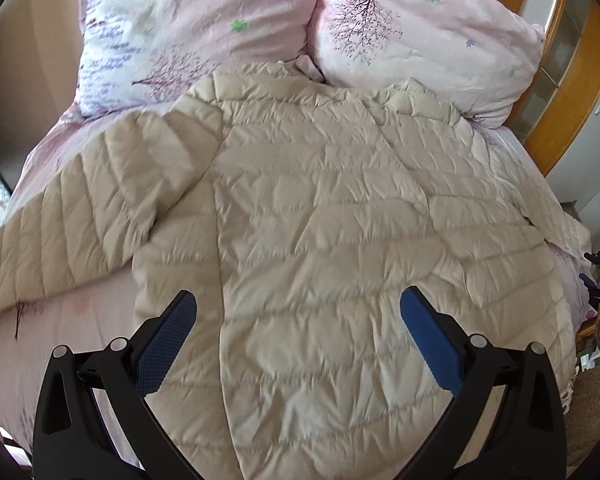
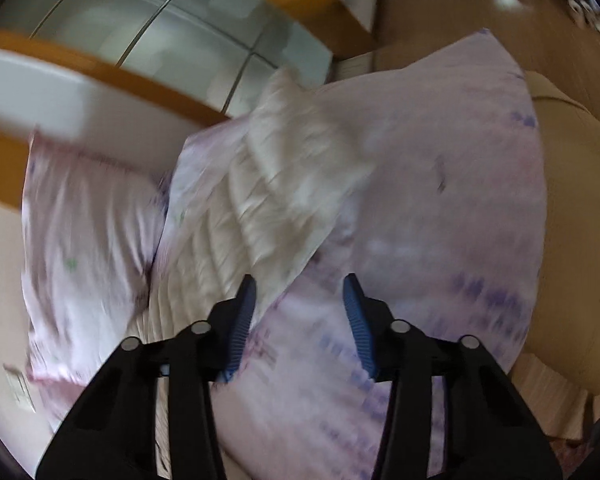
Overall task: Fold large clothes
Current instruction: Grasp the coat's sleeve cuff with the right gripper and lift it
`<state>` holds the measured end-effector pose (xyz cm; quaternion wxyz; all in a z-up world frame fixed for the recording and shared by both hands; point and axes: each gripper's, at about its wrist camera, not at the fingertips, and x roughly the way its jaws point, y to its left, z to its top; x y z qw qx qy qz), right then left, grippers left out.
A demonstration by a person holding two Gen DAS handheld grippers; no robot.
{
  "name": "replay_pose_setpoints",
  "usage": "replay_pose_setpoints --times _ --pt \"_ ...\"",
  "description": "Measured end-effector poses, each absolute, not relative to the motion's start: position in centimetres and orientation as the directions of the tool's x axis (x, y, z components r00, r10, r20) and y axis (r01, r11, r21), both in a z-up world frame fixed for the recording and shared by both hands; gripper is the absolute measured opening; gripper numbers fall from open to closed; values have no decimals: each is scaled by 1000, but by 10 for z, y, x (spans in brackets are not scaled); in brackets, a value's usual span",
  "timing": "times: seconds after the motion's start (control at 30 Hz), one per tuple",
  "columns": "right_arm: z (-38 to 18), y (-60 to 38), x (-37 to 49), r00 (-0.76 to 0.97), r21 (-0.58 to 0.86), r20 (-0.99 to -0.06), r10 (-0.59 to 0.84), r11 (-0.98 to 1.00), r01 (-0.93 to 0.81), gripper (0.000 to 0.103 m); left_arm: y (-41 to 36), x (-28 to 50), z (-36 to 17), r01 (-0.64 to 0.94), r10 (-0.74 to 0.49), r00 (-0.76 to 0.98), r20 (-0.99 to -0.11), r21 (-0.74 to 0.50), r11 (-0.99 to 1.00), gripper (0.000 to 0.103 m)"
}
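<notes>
A large cream quilted puffer jacket (image 1: 320, 220) lies spread flat on the bed, back side up, collar toward the pillows. One sleeve (image 1: 60, 224) stretches out to the left. My left gripper (image 1: 298, 304) is open and empty, hovering above the jacket's lower part. In the blurred right wrist view, the jacket's other sleeve (image 2: 284, 184) lies across the pink bedding. My right gripper (image 2: 300, 292) is open and empty, just above the bedding beside that sleeve's edge.
Two pink flower-print pillows (image 1: 204, 20) (image 1: 420, 40) lean at the head of the bed. The pink bedsheet (image 1: 60, 360) shows at the lower left. A wooden-framed glass cabinet (image 2: 160, 36) and a beige upholstered seat (image 2: 572, 220) stand beside the bed.
</notes>
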<state>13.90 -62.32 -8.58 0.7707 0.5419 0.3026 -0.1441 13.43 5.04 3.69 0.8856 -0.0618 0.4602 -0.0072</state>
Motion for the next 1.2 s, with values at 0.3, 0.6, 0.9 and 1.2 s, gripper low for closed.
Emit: replay_pose_setpoints --times 0.3,0.6,0.9,1.2 --pt "-84 -654 153 769 722 -639 28 369 586 24 35 157 32 4 -61 576 -815 -71 997 102" --pt "-58 -632 184 729 589 -677 -99 521 618 7 41 164 27 28 -173 598 -783 -195 980 102" --pt "16 -551 215 817 476 -567 -106 767 430 6 50 170 34 65 -322 645 -693 -371 927 102" --pt "53 -446 248 856 422 -513 66 888 184 6 59 178 33 78 -467 624 -626 -545 835 102"
